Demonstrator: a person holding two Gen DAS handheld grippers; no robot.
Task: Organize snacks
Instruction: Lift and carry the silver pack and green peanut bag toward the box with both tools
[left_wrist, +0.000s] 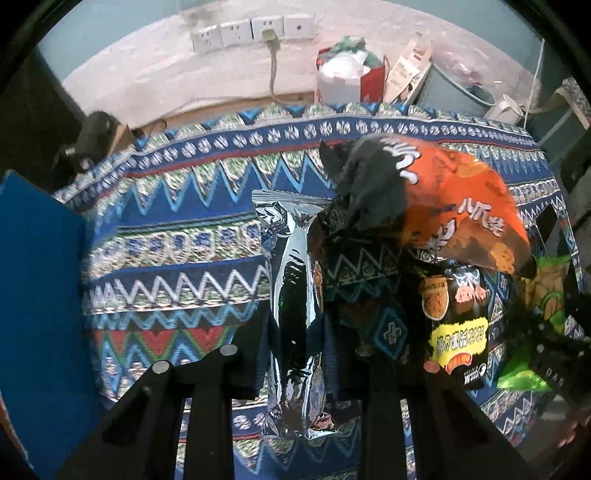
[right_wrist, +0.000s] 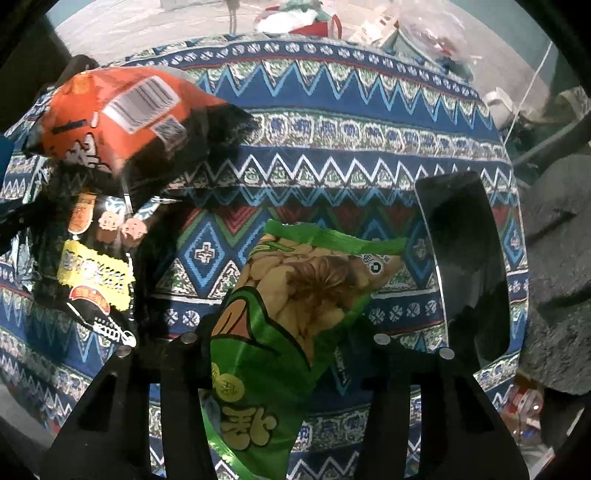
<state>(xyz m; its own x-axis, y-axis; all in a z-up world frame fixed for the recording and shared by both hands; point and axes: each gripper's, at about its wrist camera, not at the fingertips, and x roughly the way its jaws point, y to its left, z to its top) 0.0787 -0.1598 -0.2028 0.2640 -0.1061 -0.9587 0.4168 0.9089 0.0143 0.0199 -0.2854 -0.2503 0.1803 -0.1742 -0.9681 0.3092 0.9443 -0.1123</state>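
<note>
In the left wrist view a silver foil snack pack (left_wrist: 293, 314) lies lengthwise between the fingers of my left gripper (left_wrist: 295, 354), which stands open around it. An orange snack bag (left_wrist: 454, 199) rests to its right on a black snack bag (left_wrist: 456, 325). In the right wrist view a green bean snack bag (right_wrist: 284, 314) lies between the fingers of my right gripper (right_wrist: 284, 339), which is open; I cannot tell whether the fingers touch it. The orange bag (right_wrist: 122, 110) and the black bag (right_wrist: 96, 273) lie at the left.
A patterned blue tablecloth (left_wrist: 177, 229) covers the table. A blue box (left_wrist: 40, 295) stands at the left. A black tray (right_wrist: 465, 266) lies at the right. Wall sockets (left_wrist: 255, 31), a red bag (left_wrist: 351, 77) and a grey bucket (left_wrist: 454, 92) sit behind the table.
</note>
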